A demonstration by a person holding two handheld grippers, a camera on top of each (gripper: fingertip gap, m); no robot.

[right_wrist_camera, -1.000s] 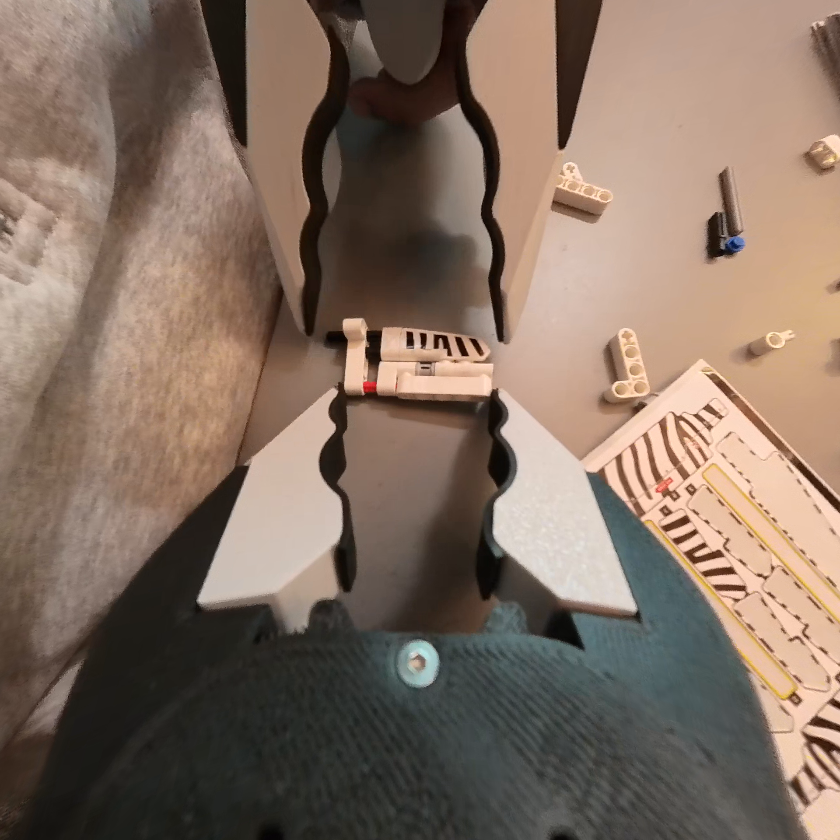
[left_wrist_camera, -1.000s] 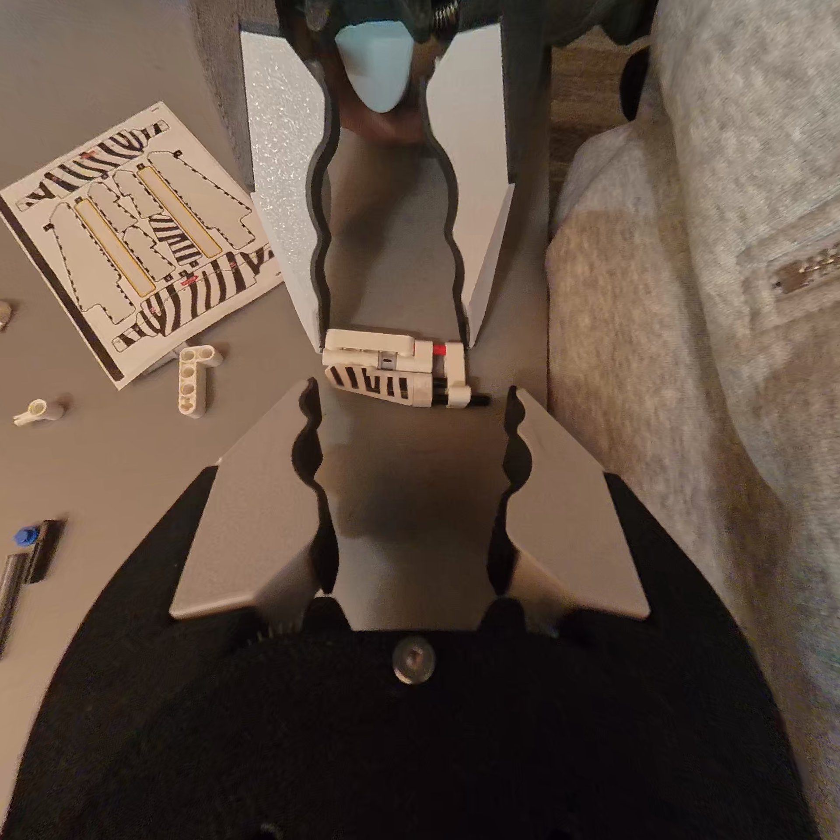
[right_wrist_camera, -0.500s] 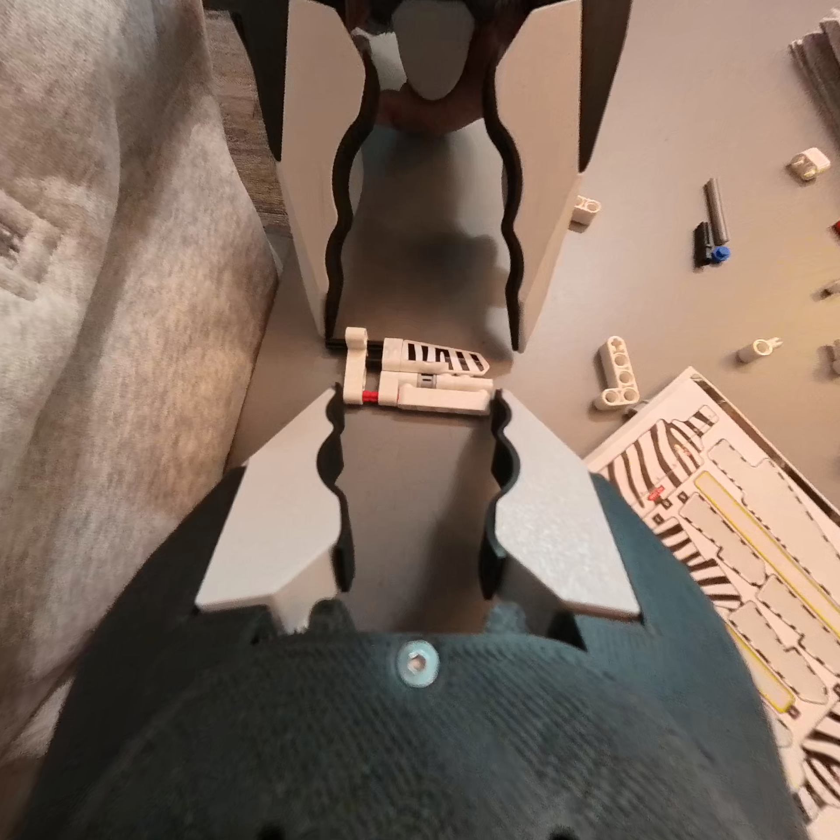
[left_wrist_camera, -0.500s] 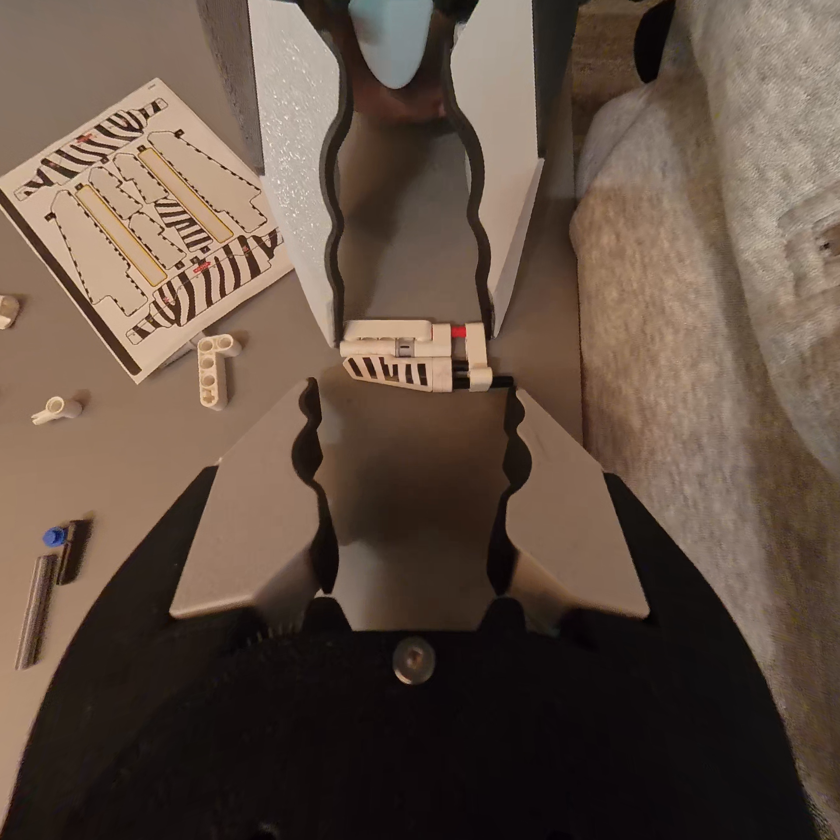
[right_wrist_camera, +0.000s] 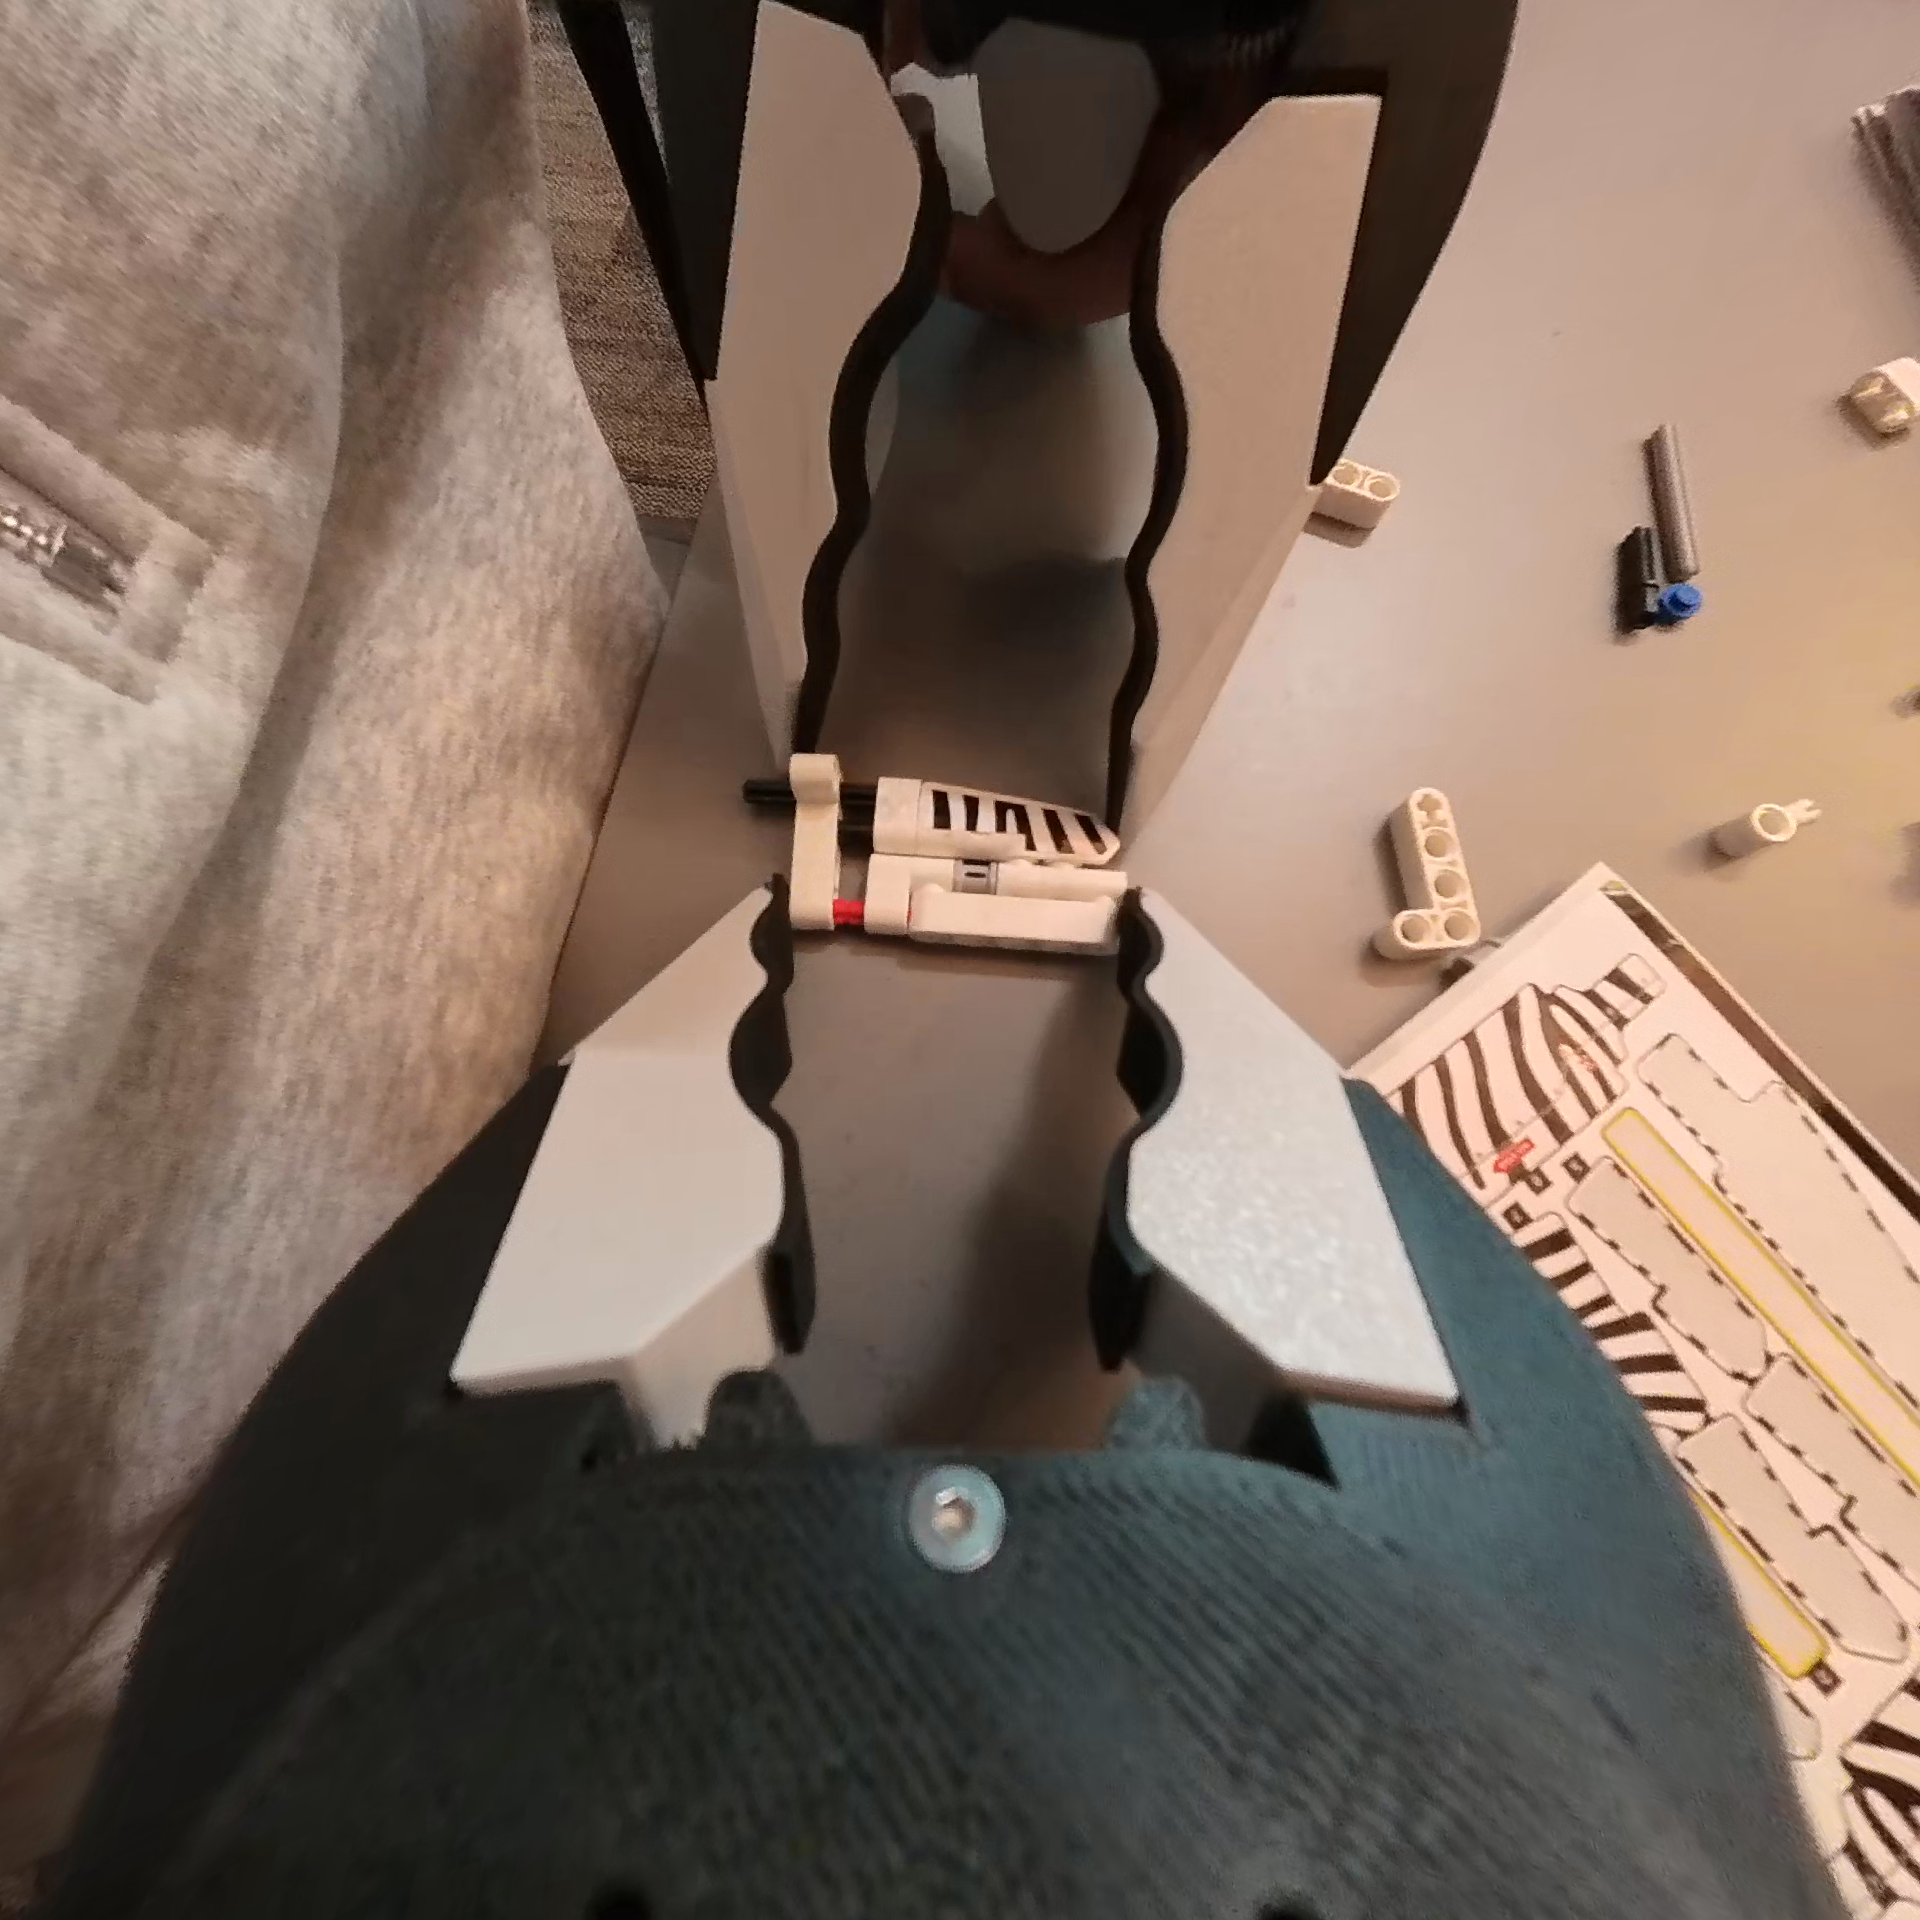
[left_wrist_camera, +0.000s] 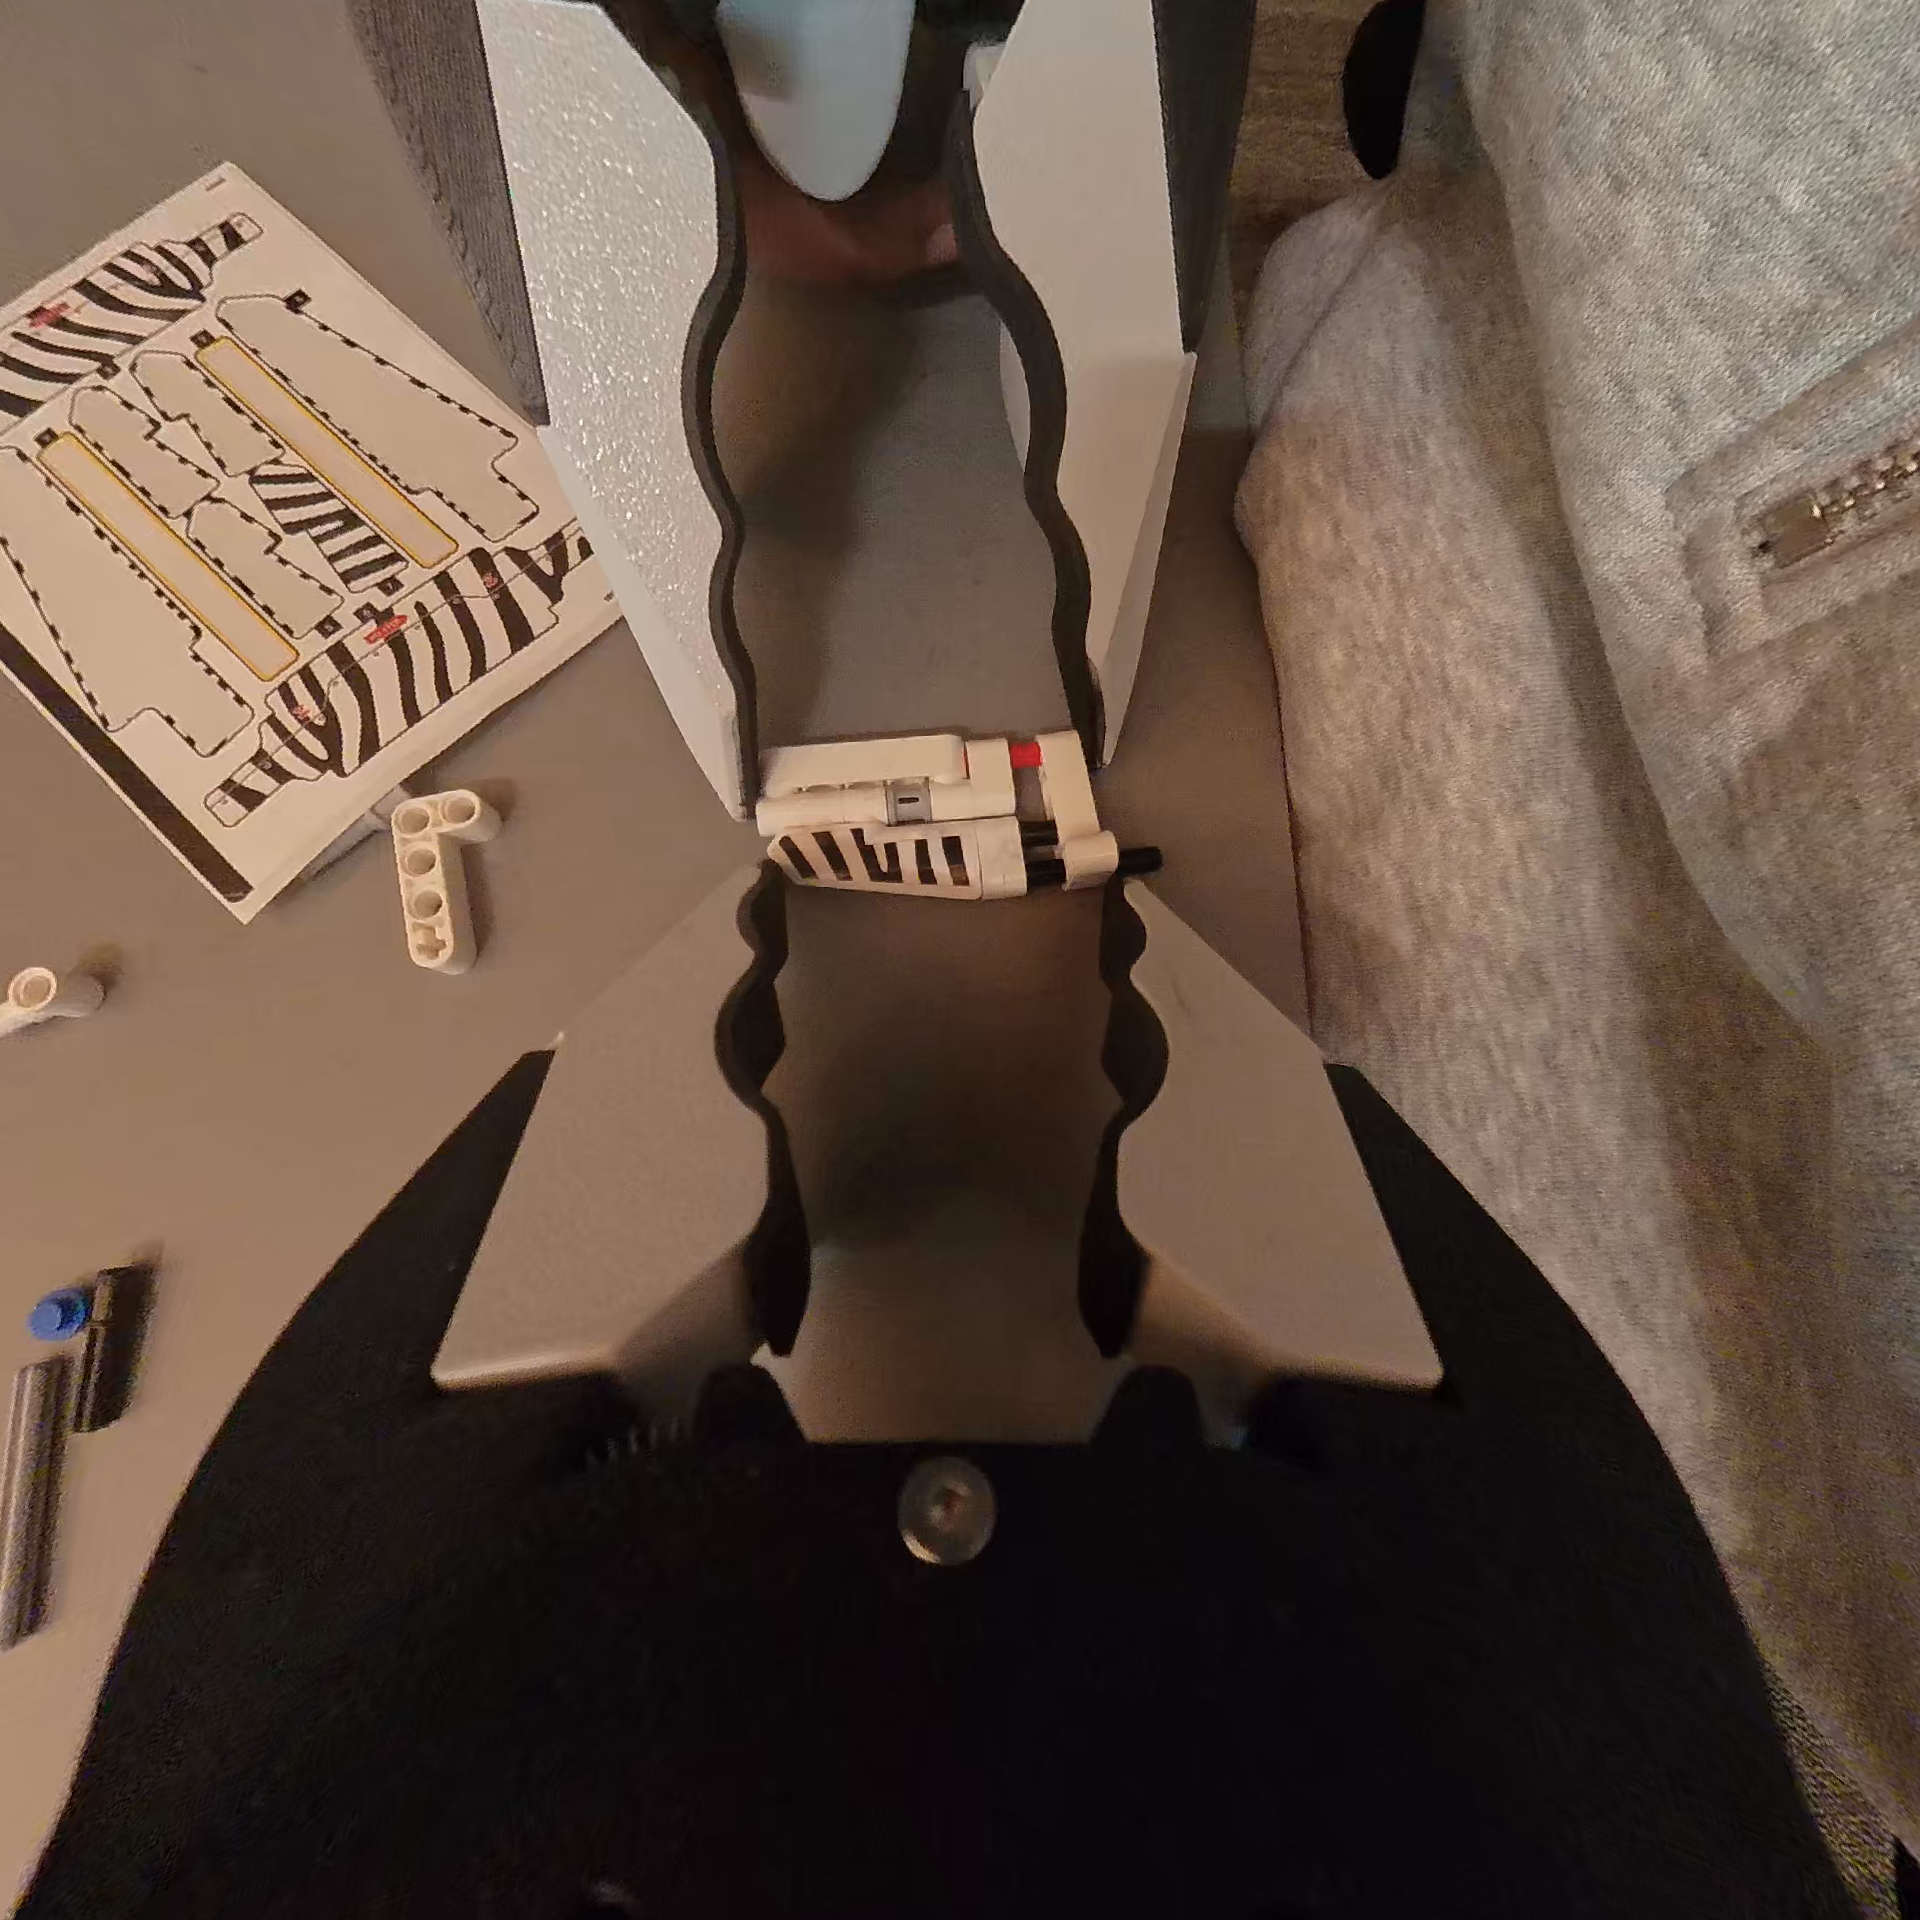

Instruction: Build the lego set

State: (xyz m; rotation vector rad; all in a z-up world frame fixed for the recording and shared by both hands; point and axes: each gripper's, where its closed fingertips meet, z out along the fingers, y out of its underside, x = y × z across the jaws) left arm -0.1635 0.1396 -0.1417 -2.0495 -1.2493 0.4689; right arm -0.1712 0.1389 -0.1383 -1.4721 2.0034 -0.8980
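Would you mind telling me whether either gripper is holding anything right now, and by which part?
Nothing is held. The small striped lego assembly lies on the table between the left gripper and the right gripper, both with jaws open around it.

One zebra-striped white assembly [left_wrist_camera: 925, 821] lay on the worktop [left_wrist_camera: 260, 1091]. Beside it were one sticker sheet [left_wrist_camera: 260, 520], one white angled beam [left_wrist_camera: 436, 878], one small white connector [left_wrist_camera: 47, 997], one black rod [right_wrist_camera: 1671, 497] and one blue-tipped black piece [right_wrist_camera: 1652, 592].

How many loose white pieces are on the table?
4: an L beam by the sticker sheet, a connector right of it, a beam end behind the left gripper, a block far right. Others may be hidden.
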